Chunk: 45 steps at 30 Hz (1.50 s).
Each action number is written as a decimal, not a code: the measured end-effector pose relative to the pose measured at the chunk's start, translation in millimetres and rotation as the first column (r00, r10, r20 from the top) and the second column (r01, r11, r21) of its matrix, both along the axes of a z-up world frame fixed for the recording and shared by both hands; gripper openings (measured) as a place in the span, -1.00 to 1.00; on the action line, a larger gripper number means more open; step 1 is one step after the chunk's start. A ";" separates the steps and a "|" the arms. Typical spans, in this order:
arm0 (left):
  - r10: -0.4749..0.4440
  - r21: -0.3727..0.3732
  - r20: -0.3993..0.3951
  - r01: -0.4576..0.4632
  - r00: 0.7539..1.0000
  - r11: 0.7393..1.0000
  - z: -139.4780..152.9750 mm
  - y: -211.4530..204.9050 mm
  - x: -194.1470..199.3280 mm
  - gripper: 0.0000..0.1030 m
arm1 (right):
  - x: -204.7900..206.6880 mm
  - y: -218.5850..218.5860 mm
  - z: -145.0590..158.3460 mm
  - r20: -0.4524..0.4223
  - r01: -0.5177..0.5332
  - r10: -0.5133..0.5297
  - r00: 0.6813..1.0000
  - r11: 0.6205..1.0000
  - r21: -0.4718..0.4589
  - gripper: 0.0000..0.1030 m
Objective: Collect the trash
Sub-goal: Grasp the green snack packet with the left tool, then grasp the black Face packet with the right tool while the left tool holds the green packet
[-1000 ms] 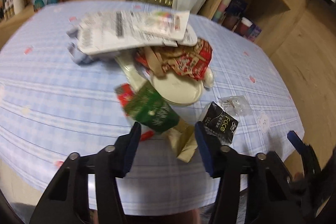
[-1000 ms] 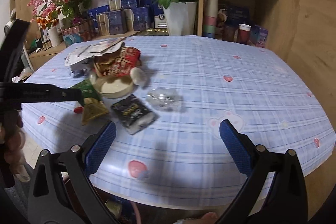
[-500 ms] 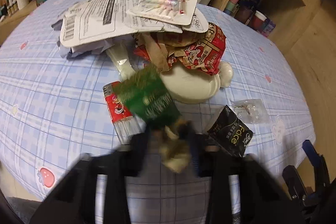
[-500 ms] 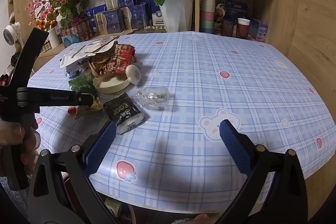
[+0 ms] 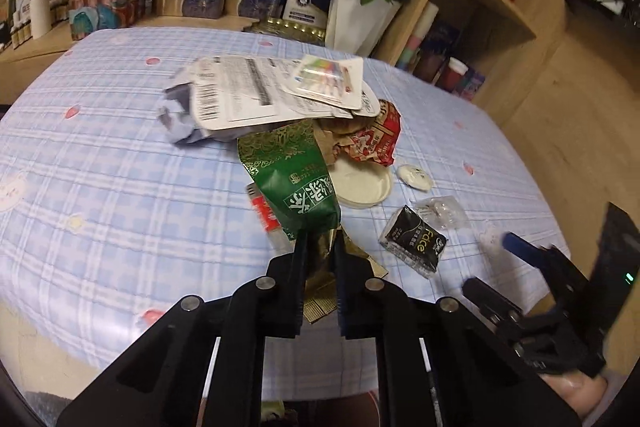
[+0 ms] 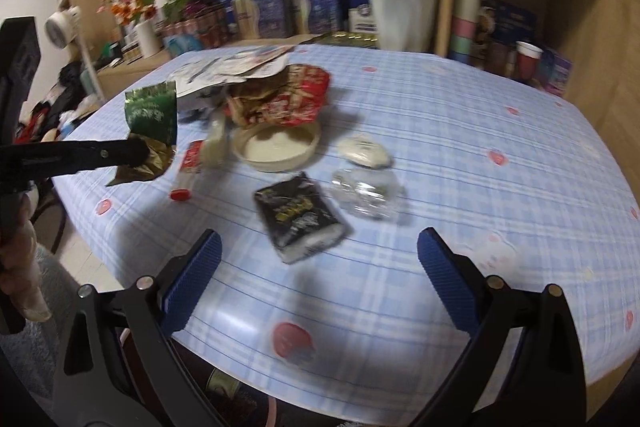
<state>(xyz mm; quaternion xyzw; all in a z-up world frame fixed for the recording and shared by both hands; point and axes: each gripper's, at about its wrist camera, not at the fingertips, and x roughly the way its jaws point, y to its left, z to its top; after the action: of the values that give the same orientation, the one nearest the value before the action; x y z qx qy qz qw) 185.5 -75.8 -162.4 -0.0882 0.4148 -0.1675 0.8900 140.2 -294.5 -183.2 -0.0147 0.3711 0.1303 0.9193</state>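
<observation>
Jaws of my left gripper (image 5: 320, 247) are closing on the green wrapper (image 5: 296, 183); right gripper (image 6: 318, 259) jaws, wide, start narrowing around nothing. Ahead, black sachet (image 6: 300, 217), remaining pile uncollected.

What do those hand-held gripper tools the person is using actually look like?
Each hand-held gripper is a black plastic frame with silver rivets at its joints. The right hand-held gripper ends in two fingers with ridged blue pads. The left hand-held gripper is built alike. No sleeve or cable shows.
</observation>
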 end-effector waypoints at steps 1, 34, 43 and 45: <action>0.004 -0.009 0.000 -0.004 1.000 1.000 1.3 4.8 -3.3 -0.77 | 3.7 4.7 -0.8 -0.009 -0.025 0.025 1.000 1.000 -0.006 0.60; -0.019 -0.038 0.021 0.020 1.000 0.999 -6.7 72.6 -85.5 -0.77 | 22.6 49.0 -20.0 -0.123 -0.086 0.086 0.989 0.996 0.003 -0.09; -0.070 -0.033 -0.020 0.070 0.997 0.997 -21.0 62.4 -106.5 -0.77 | -13.4 51.0 -4.2 -0.085 -0.083 0.088 0.992 0.995 0.059 -0.26; -0.076 -0.031 -0.030 0.075 0.997 0.997 -25.1 60.9 -110.4 -0.77 | -15.4 51.3 -8.1 -0.098 -0.082 0.086 0.991 0.995 0.048 -0.28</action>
<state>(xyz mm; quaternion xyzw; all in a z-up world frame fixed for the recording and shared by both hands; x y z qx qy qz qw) 75.1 -15.0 -187.6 -0.0883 0.4290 -0.2056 0.8751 124.9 -243.2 -191.3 -0.0035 0.4125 0.1776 0.8935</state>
